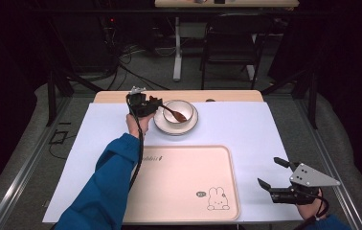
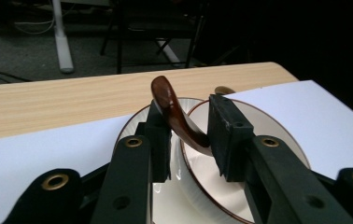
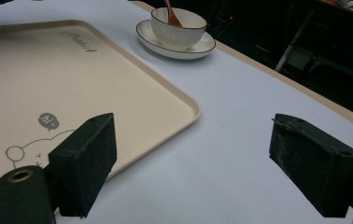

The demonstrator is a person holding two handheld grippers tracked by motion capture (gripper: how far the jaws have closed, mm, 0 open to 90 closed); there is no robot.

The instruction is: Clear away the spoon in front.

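The left gripper has its two black jaws drawn in narrow with the handle of a brown spoon passing between them; the handle lies against the left jaw's pad, and whether the right pad touches it cannot be told. The spoon's far end rests inside a white bowl, which stands on a white saucer with a dark rim, directly beyond and beneath those jaws.

The right gripper holds its jaws wide apart with nothing between them, hovering just above the white sheet. Beside its left jaw lies a cream tray printed with a rabbit and a small "hi" bubble; the tray's rounded corner sits just ahead of that jaw. Farther ahead stand the bowl and saucer, well apart from these jaws.

The white sheet covers a light wooden table. Beyond the table are a grey floor, trailing cables, a dark chair and a white table leg.
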